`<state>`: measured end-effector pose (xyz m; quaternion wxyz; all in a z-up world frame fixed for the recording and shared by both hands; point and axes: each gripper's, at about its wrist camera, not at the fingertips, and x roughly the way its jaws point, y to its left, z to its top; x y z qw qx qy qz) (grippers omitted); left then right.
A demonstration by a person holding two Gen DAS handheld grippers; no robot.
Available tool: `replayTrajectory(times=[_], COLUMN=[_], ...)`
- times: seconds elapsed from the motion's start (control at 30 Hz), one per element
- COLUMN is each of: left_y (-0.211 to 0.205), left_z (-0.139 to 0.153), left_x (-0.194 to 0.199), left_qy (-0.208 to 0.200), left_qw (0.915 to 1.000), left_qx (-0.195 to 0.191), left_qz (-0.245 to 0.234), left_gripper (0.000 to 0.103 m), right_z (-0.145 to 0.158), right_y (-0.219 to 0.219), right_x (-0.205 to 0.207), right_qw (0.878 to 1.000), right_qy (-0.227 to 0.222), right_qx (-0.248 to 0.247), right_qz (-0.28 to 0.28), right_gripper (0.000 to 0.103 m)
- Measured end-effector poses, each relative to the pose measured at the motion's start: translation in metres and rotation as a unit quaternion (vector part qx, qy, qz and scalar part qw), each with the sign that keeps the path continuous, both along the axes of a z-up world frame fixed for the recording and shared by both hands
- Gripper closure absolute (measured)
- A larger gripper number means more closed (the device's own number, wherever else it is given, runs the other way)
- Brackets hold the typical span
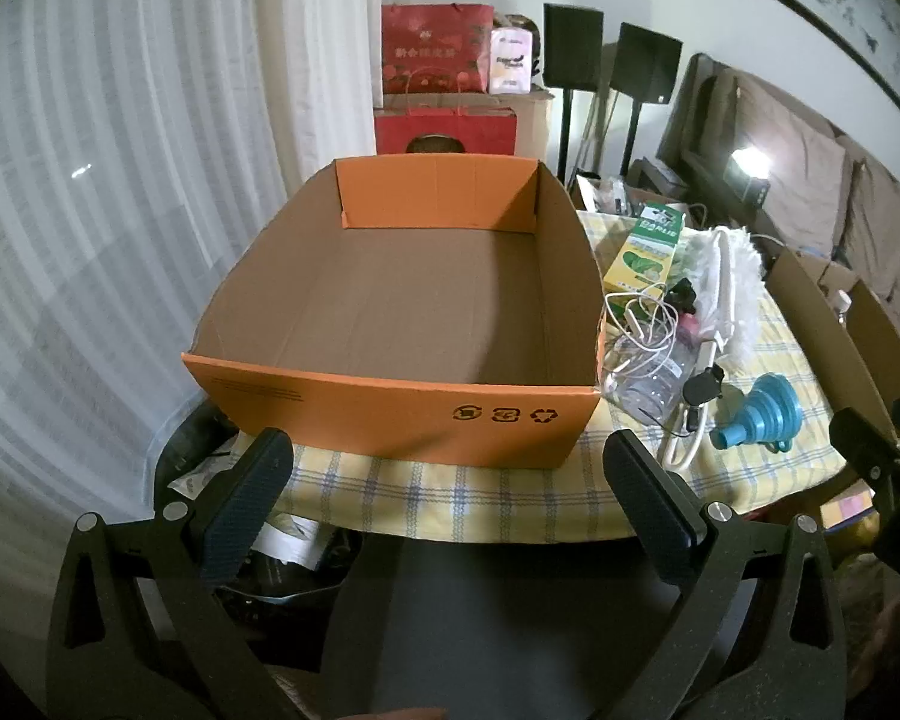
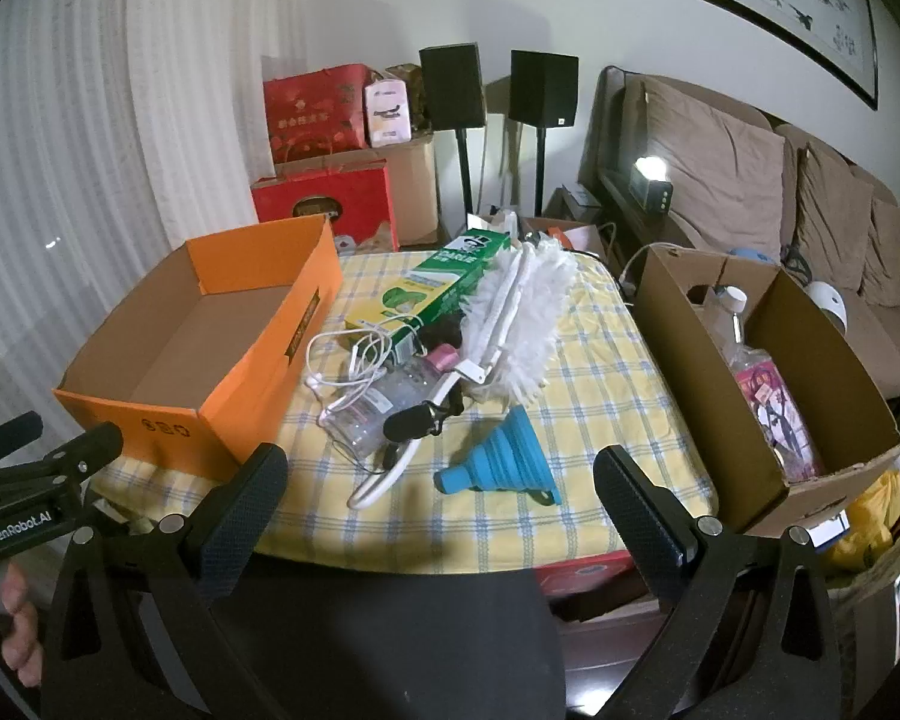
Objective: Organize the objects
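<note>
orange cardboard forms the open box (image 1: 390,408) at the left end of the table (image 2: 600,420), which wears a yellow and blue checked cloth; its inside is plain brown and nothing lies in it. just to its right a pile of things rests on the cloth: a green and yellow carton (image 2: 432,288) lying flat, a white fluffy duster (image 2: 528,318) with a white handle, a tangle of white cable (image 2: 354,360) over a clear plastic bottle (image 2: 384,408) on its side, and a blue collapsible funnel (image 2: 504,462) tipped over, a little apart at the near side of the pile. a brown cardboard box (image 2: 708,408) stands at the right edge of the table, with a capped bottle and a pink printed packet inside. the left gripper (image 1: 450,474) hangs before the orange box's near wall, its jaws spread wide with nothing between them. the right gripper (image 2: 444,492) hovers at the near edge of the table, jaws likewise wide apart and bare, the funnel just beyond them.
</note>
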<state>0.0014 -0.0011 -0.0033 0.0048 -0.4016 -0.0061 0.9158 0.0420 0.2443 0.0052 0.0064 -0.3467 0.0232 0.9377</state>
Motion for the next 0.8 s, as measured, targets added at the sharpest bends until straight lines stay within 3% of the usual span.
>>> replayTrajectory(times=[0.8], left_y=[0.0027], left_z=[0.001], left_x=[-0.0004], left_qy=[0.001], left_qw=[1.0], left_qx=[-0.004], left_qz=[-0.003], left_gripper=[0.0], right_z=[0.0003], right_y=[0.0007], right_x=[0.0001], right_qw=[1.0], right_qy=[-0.001], right_qx=[-0.003], right_qz=[-0.001], right_gripper=[0.0])
